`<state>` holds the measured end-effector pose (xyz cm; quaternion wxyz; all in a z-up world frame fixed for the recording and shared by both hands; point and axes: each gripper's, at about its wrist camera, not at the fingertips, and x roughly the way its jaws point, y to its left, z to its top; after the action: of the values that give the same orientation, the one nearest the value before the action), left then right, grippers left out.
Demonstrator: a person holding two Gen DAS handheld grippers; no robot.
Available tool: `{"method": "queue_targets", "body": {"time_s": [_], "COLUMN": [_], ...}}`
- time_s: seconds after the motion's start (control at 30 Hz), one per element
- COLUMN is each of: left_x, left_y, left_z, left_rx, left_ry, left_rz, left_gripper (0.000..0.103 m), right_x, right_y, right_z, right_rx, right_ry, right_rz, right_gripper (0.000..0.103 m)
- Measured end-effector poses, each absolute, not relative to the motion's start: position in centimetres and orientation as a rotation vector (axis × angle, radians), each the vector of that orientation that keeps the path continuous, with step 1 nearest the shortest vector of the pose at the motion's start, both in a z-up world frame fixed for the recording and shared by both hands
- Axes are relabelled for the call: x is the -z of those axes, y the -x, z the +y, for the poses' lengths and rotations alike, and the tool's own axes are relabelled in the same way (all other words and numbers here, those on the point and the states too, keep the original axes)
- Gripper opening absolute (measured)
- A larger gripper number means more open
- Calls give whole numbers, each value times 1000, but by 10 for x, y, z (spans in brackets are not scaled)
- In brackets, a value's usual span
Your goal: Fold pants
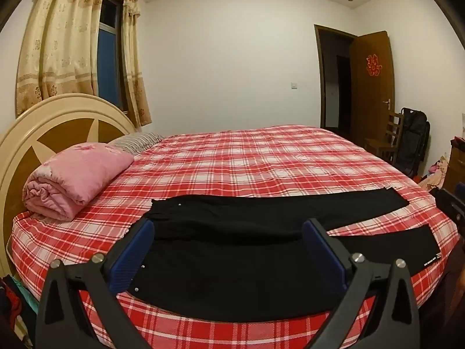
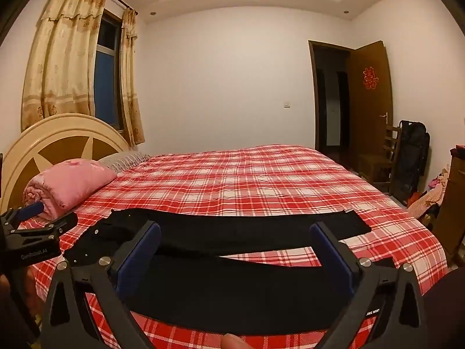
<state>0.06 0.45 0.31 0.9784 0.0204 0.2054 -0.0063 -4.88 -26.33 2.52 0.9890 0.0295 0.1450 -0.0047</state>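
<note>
Black pants [image 1: 261, 212] lie flat on the red plaid bed [image 1: 247, 160], near its front edge. The waist with small metal studs is at the left, and the two legs spread apart toward the right. My left gripper [image 1: 229, 229] hovers open over the waist and hip part, with nothing between its blue pads. In the right wrist view the pants [image 2: 232, 288] stretch across the front, and my right gripper [image 2: 235, 229] hangs open above the legs, holding nothing. The left gripper [image 2: 37, 226] shows at that view's left edge. The right gripper [image 1: 449, 203] peeks in at the left wrist view's right edge.
A folded pink quilt [image 1: 75, 174] and a striped pillow [image 1: 136, 141] lie by the round headboard [image 1: 55, 122] at the left. The open door [image 1: 372, 87], a wooden chair [image 1: 386, 139] and a dark bag [image 1: 414, 142] stand far right. A fingertip [image 2: 232, 343] shows at the bottom.
</note>
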Motion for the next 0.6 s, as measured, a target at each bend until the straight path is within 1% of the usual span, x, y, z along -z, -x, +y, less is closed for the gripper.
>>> {"method": "queue_targets", "body": {"time_s": [0.13, 0.17, 0.6], "left_x": [-5, -2, 4], "left_y": [-1, -1, 0], "left_z": [0, -4, -2], "left_rx": [5, 8, 15], "left_ry": [-75, -82, -67], "left_rz": [411, 412, 405], "left_gripper": [103, 103, 103], "right_x": [-23, -21, -17], "right_y": [48, 46, 38], "right_z": [-261, -262, -259], "right_rx": [19, -5, -12], "right_ry": [-61, -61, -56], "right_rz": [282, 309, 322], "right_gripper": [102, 102, 102]}}
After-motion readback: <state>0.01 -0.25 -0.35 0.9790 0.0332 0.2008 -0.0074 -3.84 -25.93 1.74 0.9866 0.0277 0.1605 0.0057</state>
